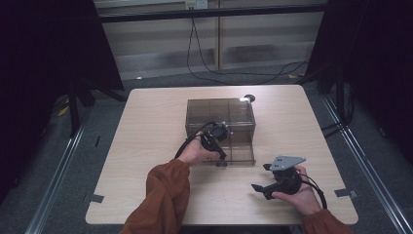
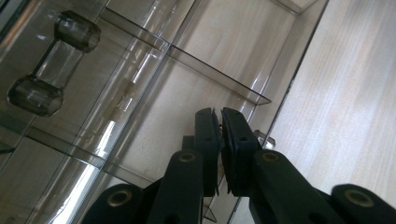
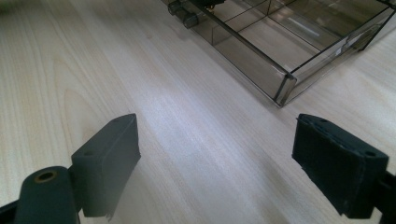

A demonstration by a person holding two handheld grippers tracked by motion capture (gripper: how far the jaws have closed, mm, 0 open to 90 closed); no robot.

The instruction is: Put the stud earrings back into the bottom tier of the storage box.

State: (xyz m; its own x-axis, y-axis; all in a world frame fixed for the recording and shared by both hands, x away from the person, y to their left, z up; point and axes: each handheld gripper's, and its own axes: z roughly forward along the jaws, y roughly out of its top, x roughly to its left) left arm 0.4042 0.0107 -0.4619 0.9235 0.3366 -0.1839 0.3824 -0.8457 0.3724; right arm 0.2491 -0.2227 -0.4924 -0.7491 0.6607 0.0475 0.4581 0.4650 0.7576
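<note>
High view: I'm holding my left claw (image 1: pixel 218 139) over the smoked clear drawer box (image 1: pixel 220 117) at table (image 1: pixel 146 146) centre, tips dipping into the pulled-out drawer tray (image 1: pixel 242 153) just ahead of my hand.

Left gripper view: jaws are pressed together; a thin clear edge seems to be running between the pads (image 2: pixel 209 135), prob. the tray's side wall or a divider (image 2: pixel 219 79), but I can't confirm a real pinch. Tray compartments below and left of the tips are looking empty. Clear bar handle (image 2: pixel 51 60) is sitting up-left of the claw, well apart.

Right gripper view: my right claw (image 3: pixel 219 163) is hanging spread wide, nothing between the pads, bare wood under it; tray corner (image 3: pixel 285 88) is lying ahead and to the right, near but not touching.

Step, my read: working the drawer w/ left claw, either sliding it by its wall or checking inside. Right is idling.

Next calls for: straight push/pull along the drawer's slide axis, keeping the pinch square so the thin wall isn't slipping; right may need to brace the box.
</note>
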